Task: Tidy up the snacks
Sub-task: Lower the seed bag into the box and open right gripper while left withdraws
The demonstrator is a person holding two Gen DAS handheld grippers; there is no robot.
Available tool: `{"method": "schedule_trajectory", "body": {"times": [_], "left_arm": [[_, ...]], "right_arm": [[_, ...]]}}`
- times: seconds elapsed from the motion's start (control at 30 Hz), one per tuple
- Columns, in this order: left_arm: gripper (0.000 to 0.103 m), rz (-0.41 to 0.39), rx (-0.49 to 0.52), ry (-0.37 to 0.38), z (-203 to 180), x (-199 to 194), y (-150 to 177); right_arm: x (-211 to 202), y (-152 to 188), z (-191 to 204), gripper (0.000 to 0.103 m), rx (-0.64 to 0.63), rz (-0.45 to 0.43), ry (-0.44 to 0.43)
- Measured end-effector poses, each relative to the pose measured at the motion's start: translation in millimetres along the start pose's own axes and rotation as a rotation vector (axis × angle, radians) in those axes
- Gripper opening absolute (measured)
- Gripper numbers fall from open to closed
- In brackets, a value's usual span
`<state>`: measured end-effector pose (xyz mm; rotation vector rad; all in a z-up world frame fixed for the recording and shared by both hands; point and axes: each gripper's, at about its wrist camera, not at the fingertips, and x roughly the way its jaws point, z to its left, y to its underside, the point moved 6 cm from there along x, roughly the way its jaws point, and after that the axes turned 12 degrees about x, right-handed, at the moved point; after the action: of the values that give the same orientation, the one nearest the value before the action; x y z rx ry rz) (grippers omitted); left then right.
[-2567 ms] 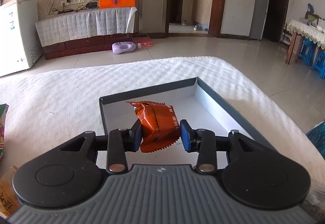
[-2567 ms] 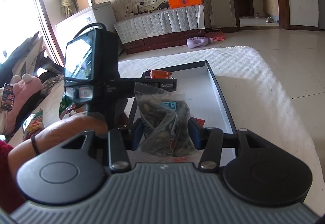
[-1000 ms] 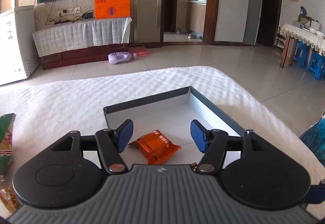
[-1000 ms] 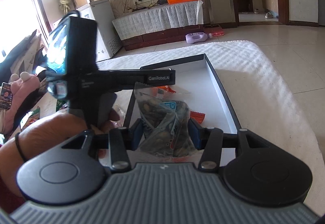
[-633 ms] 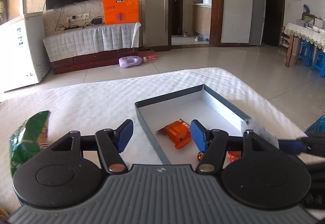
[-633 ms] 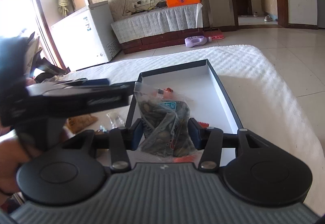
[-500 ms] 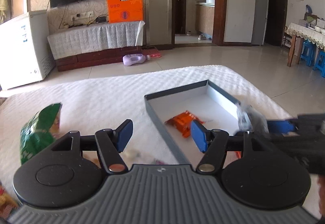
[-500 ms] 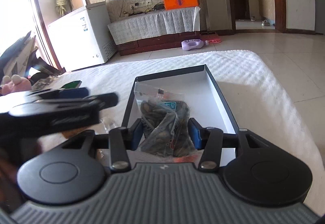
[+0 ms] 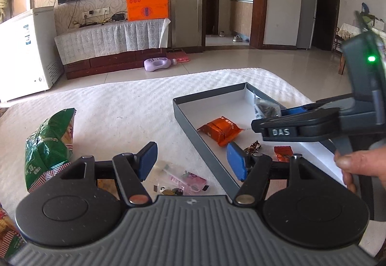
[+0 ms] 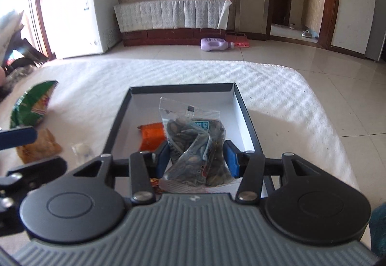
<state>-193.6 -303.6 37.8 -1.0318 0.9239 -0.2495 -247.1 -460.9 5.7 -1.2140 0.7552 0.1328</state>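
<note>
The jaws of the right gripper (image 10: pixel 196 157) are closed tight on the clear bag of seeds (image 10: pixel 195 145), held just above the box (image 10: pixel 243 106). The bag should be lowered beside the orange snack (image 9: pixel 220 130) before it is let go. The left gripper (image 9: pixel 191 162) has wide open jaws, holding nothing, near the green bag (image 9: pixel 49 143) on the bed (image 9: pixel 120 106).

Raised letters "DAS" stand on the black plastic right claw (image 9: pixel 281 132); the snack packets' print is illegible.
</note>
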Motion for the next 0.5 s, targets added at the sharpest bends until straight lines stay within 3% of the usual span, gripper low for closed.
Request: {"method": "schedule_trajectory", "body": {"times": [0.5], "left_arm": [[0.074,0.012,0.023,0.002,2,11,0]], "right_arm": [[44,-12,1,0.051,-0.045,0.075,0.082]]}}
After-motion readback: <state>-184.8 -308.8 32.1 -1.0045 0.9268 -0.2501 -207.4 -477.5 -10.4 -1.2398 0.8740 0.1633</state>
